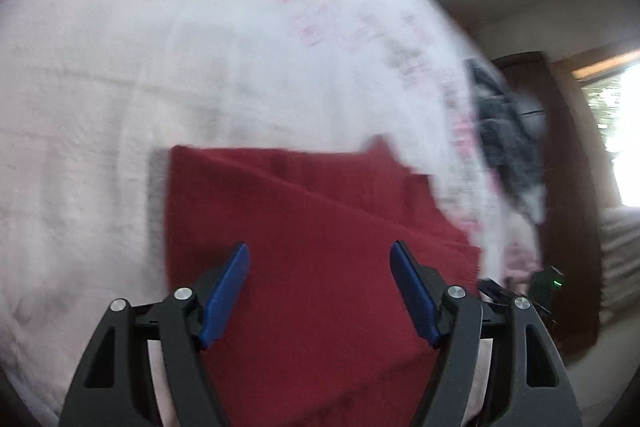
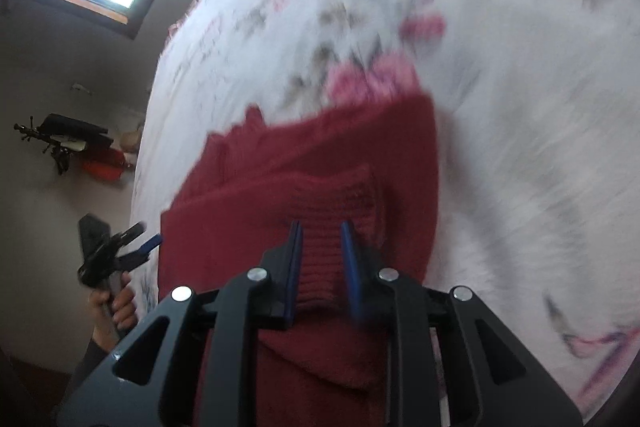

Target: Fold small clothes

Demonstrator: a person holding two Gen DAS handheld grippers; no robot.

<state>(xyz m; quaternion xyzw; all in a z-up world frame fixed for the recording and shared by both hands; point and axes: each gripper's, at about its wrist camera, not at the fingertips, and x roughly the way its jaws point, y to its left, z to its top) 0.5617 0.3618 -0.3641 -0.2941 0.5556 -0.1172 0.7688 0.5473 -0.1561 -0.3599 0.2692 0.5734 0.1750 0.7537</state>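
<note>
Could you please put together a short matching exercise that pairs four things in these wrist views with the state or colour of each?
Things:
1. left gripper
2. right gripper
3. sweater
4. bedsheet

States or colours:
A. white with pink flowers
B. dark red knit, partly folded
C. jaws wide apart, holding nothing
D. jaws narrowed around a ribbed knit fold

Pairs: 1-C, 2-D, 3-B, 4-A
</note>
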